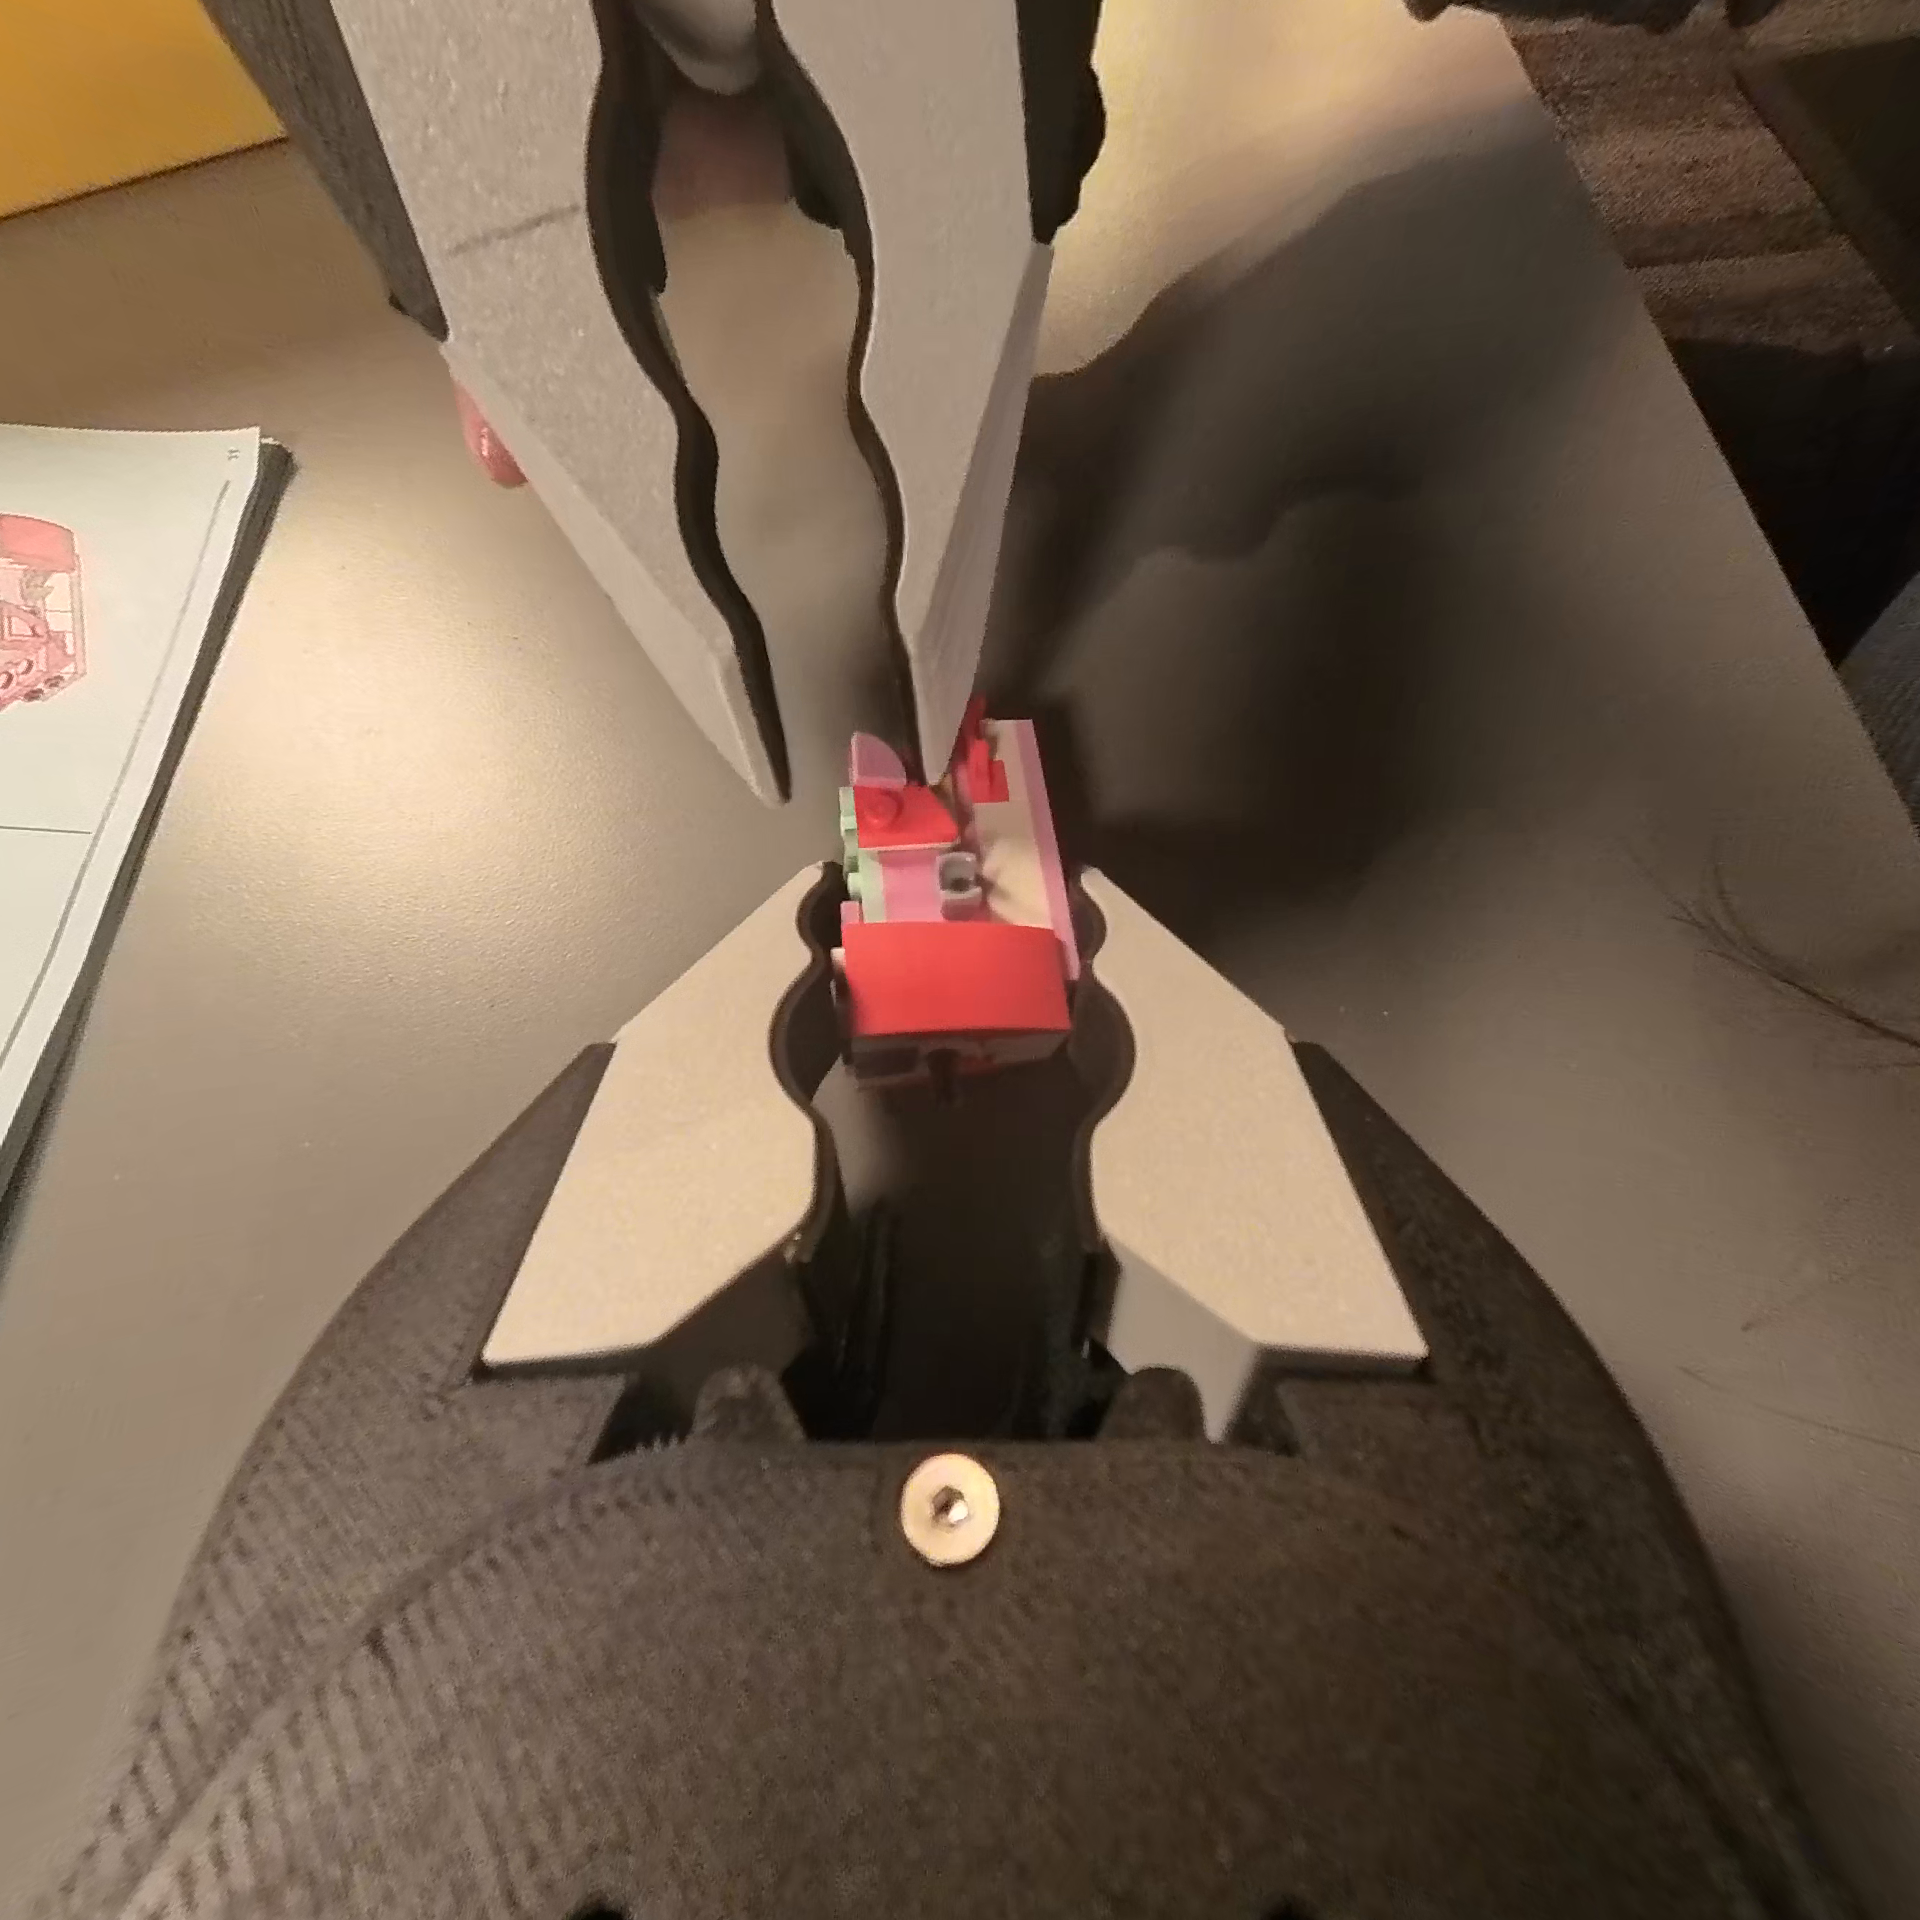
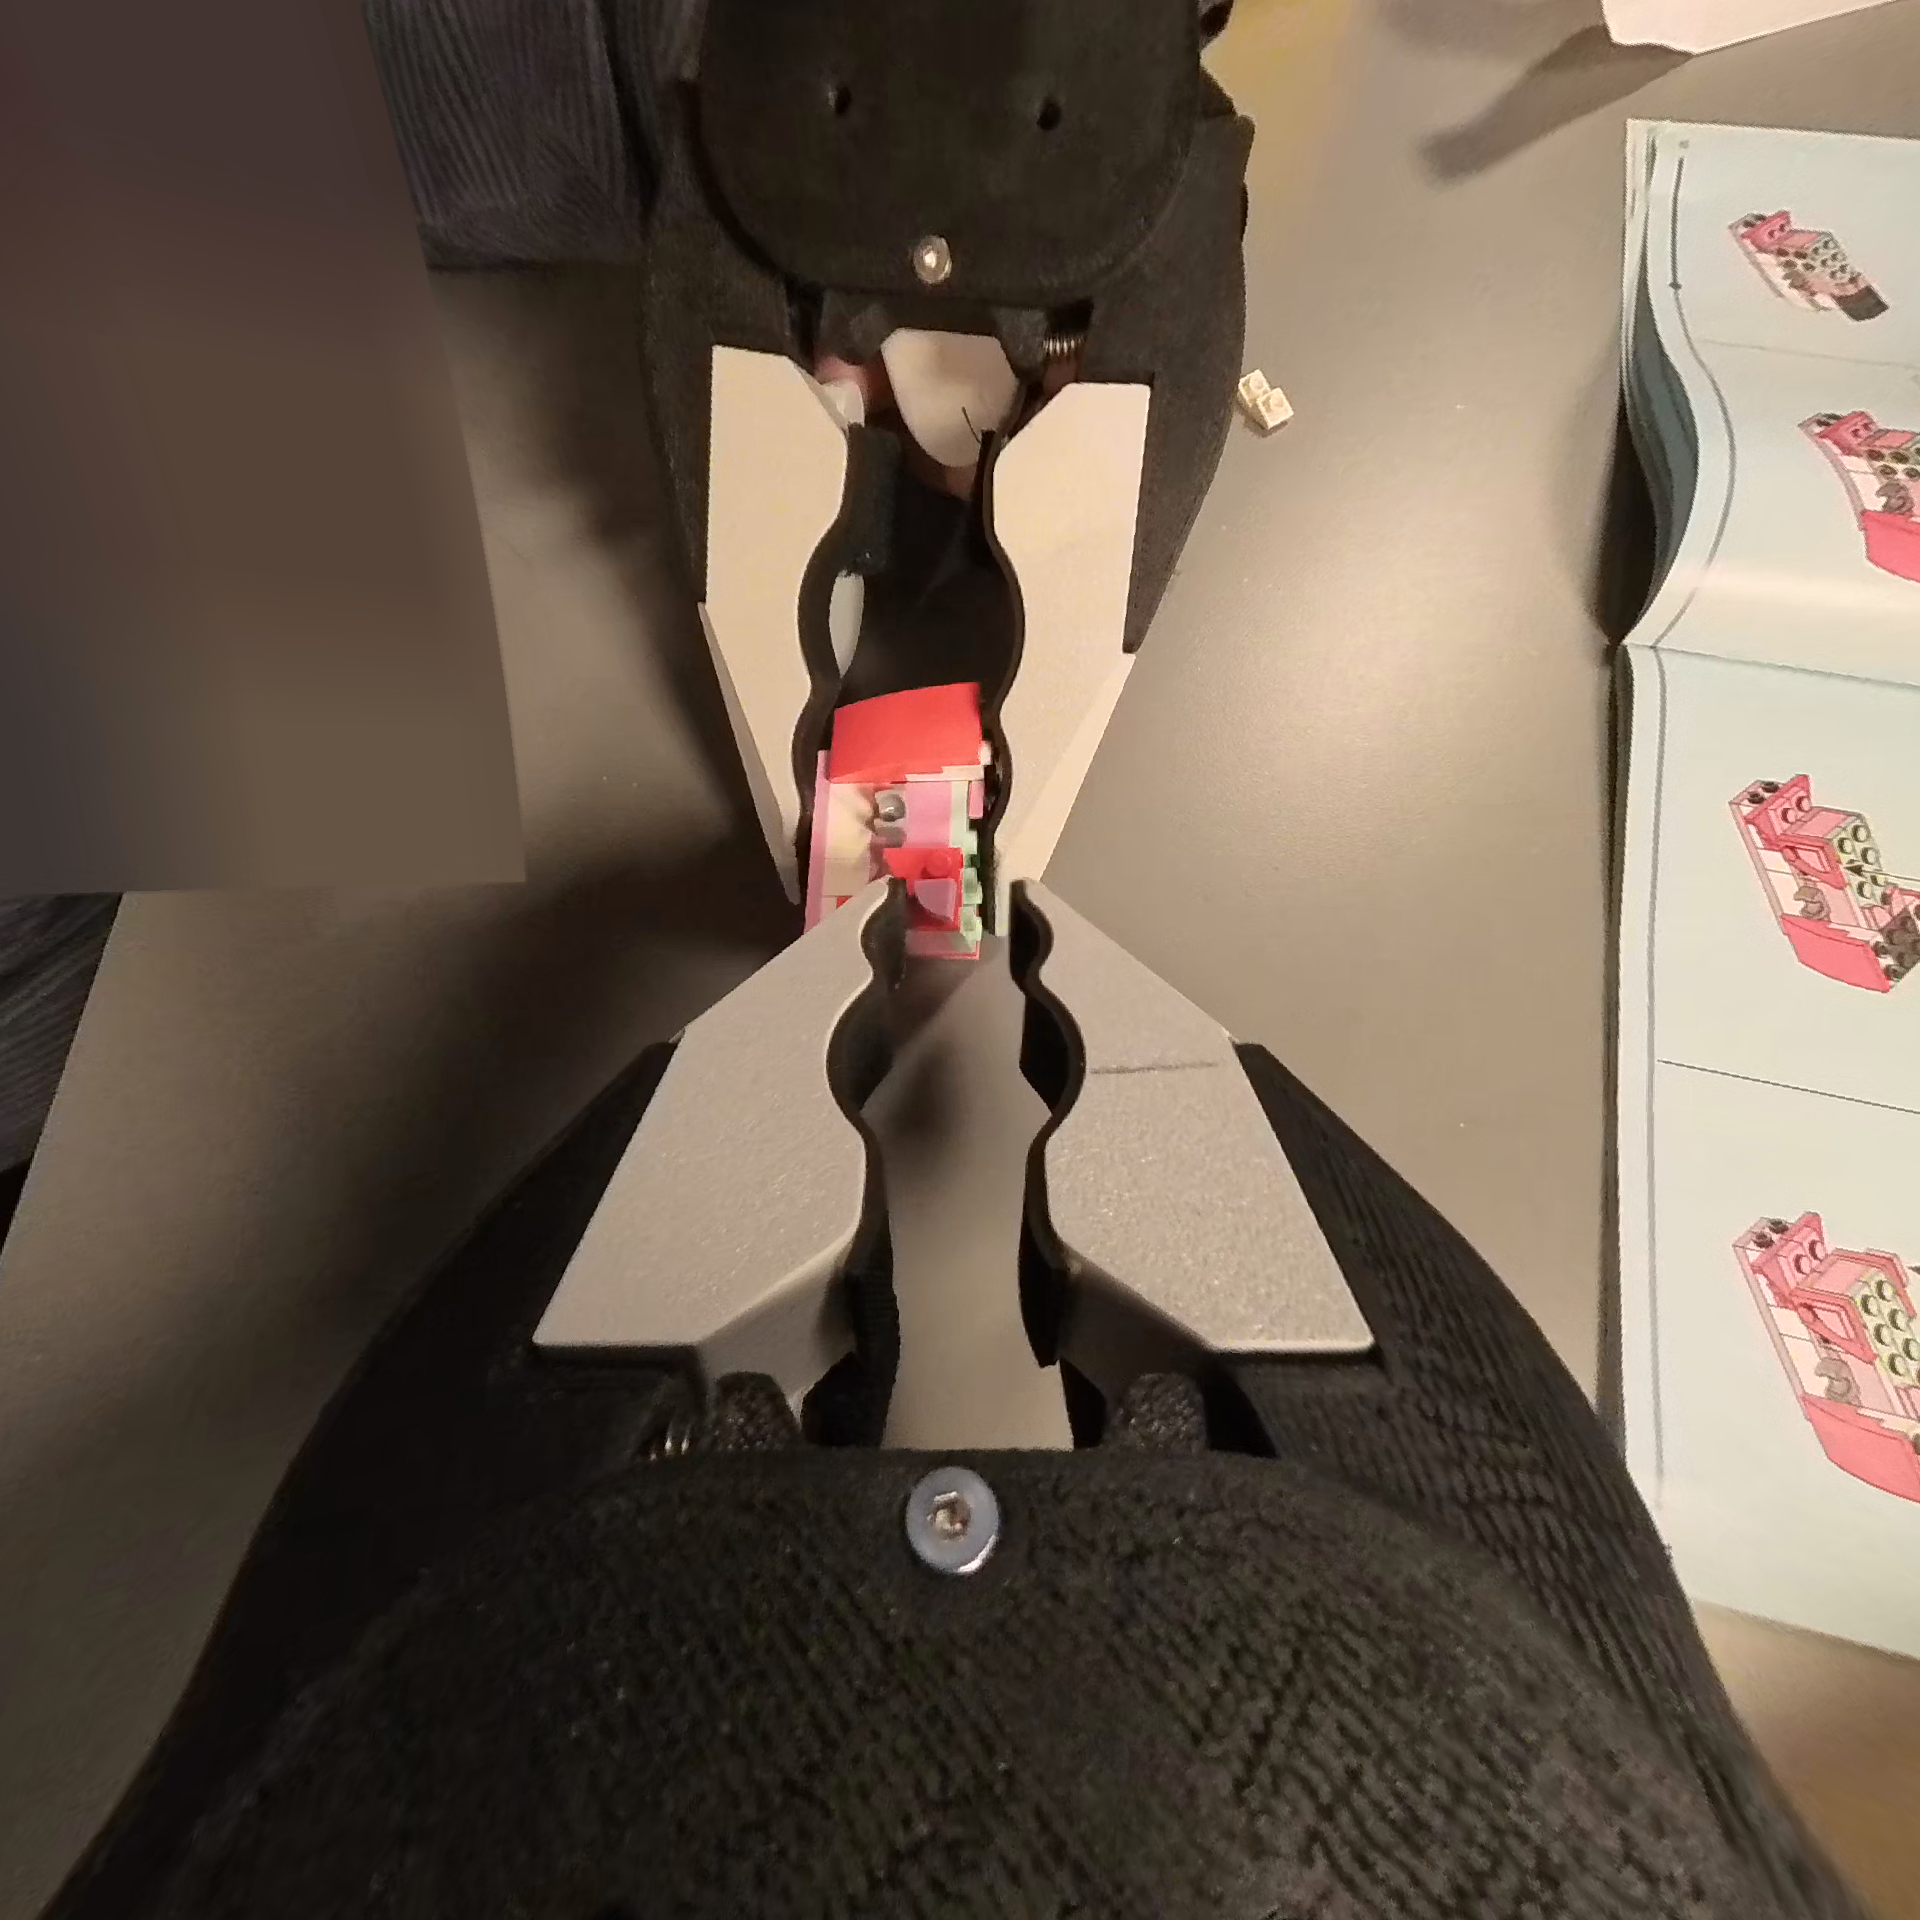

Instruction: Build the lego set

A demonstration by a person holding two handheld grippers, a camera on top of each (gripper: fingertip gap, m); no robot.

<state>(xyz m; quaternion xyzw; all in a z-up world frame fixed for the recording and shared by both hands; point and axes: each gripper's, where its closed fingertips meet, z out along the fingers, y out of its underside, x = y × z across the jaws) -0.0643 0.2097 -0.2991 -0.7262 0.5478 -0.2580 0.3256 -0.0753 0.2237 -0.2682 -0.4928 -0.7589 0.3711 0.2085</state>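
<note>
Looks like a desk spot in a home or office: a plain grey worktop (image 2: 1403,831), an open toy-brick picture booklet (image 2: 1766,935), one loose little white brick (image 2: 1265,399).

Booklet (image 1: 114,727) left of the claw: cut by frame edge | brick model (image 1: 951,935) underside: hidden between the fingers | small white piece (image 2: 1265,399): too small to identify

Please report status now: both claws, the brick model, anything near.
Left claw clamped on the red and pink brick model. Right claw open at the model's far end, one fingertip touching its top. Instruction booklet beside; loose white brick behind.
</note>
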